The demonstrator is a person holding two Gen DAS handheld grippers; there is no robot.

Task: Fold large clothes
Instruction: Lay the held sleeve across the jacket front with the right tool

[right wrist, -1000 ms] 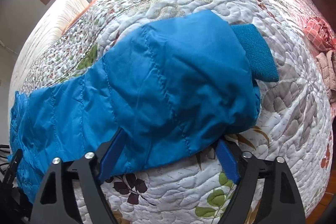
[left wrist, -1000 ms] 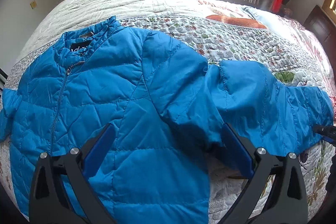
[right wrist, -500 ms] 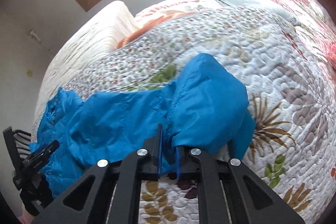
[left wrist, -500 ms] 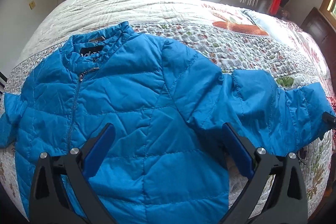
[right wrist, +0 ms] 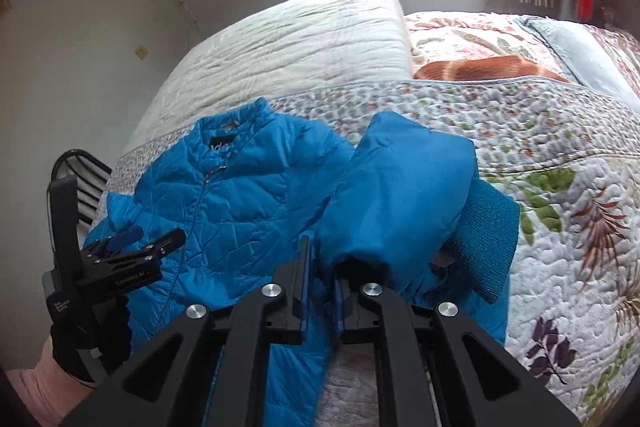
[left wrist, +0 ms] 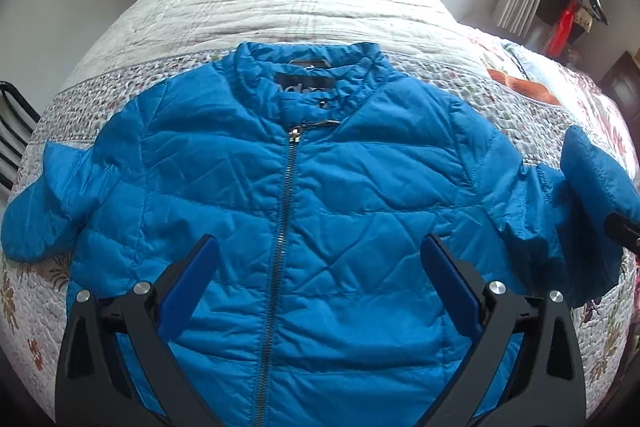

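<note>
A blue quilted jacket (left wrist: 320, 195) lies front up and zipped on the bed, collar far from me; it also shows in the right wrist view (right wrist: 240, 187). My left gripper (left wrist: 320, 255) is open and empty, hovering over the jacket's lower front, jaws either side of the zipper (left wrist: 286, 211). My right gripper (right wrist: 322, 267) is shut on the jacket's right sleeve (right wrist: 400, 195) and holds it lifted, bunched toward the body, knit cuff (right wrist: 486, 239) hanging on the right. The left gripper also shows in the right wrist view (right wrist: 132, 243).
The bed has a floral quilt (right wrist: 560, 155) and a white cover (left wrist: 288, 3) at the far end. A dark chair back (left wrist: 12, 131) stands at the bed's left edge. Window, curtain and dark furniture line the far wall.
My right gripper closed on the sleeve, lifted it and carried it left toward the jacket's body. My left gripper shifted left to sit over the zipper and stayed open.
</note>
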